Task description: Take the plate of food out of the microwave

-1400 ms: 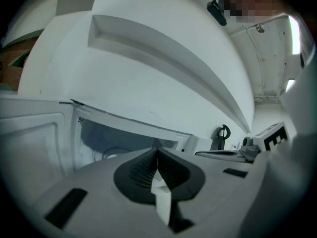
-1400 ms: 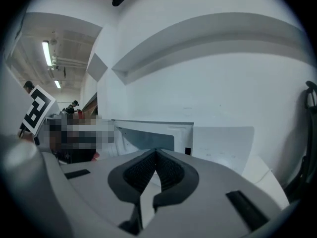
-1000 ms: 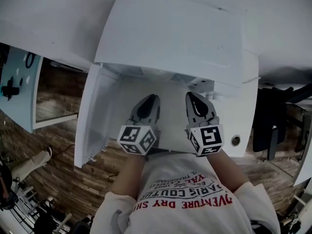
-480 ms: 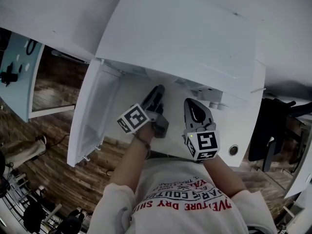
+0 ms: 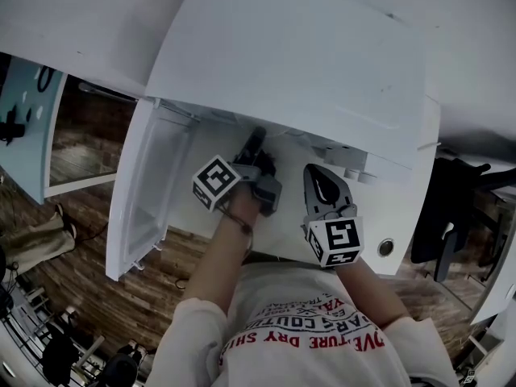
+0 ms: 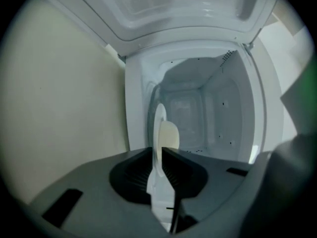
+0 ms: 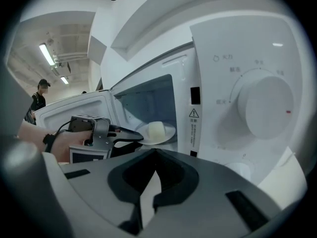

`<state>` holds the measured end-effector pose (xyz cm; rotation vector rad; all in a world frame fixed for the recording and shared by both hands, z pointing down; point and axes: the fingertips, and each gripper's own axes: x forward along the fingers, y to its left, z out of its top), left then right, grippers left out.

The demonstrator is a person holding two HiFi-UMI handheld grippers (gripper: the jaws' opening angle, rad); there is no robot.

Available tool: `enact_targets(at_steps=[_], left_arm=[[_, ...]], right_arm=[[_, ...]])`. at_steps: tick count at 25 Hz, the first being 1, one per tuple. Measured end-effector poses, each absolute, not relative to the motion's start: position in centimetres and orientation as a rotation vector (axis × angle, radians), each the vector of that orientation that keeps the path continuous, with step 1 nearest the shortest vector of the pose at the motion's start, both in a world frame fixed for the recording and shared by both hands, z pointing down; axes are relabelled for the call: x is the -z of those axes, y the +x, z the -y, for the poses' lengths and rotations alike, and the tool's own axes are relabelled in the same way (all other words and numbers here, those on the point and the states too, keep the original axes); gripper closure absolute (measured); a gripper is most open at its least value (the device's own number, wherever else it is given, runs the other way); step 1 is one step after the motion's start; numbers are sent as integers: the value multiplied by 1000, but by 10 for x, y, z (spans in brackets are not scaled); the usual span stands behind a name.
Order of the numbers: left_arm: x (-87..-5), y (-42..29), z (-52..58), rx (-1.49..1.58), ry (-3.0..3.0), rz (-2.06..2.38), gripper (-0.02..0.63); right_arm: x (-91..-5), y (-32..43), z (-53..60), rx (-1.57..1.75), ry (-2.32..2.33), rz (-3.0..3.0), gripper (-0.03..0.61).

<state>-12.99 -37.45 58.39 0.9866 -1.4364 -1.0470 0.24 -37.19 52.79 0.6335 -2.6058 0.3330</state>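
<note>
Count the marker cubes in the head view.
2. One cube on the left gripper, whose jaws are closing on the plate rim inside the microwave; one cube on the right gripper, outside.

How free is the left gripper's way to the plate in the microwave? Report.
Yes, apparently: the microwave door stands open, and the left gripper is closing with the plate rim between its fingers.

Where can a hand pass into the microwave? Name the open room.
Open: the cavity above the plate and food, up to its ceiling. Crowded: the plate's front rim, where the left gripper is closing its jaws on it; the right gripper hangs before the control panel.
</note>
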Motion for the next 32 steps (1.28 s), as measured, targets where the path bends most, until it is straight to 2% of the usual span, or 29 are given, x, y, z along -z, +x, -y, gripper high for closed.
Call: enact_targets(at_steps=[2,9,32], left_arm=[[-586,-131,375,1052,947,1435,573],[-585,-131,374,1115,895,1395,594],[-543,-117,319,1083,1081,1355,597]], right_arm=[[-529,4,374,-337,640,2600,575],[-531,6,375,-346,653,2592,575],[-512,11,359,-259,712,2596,575]])
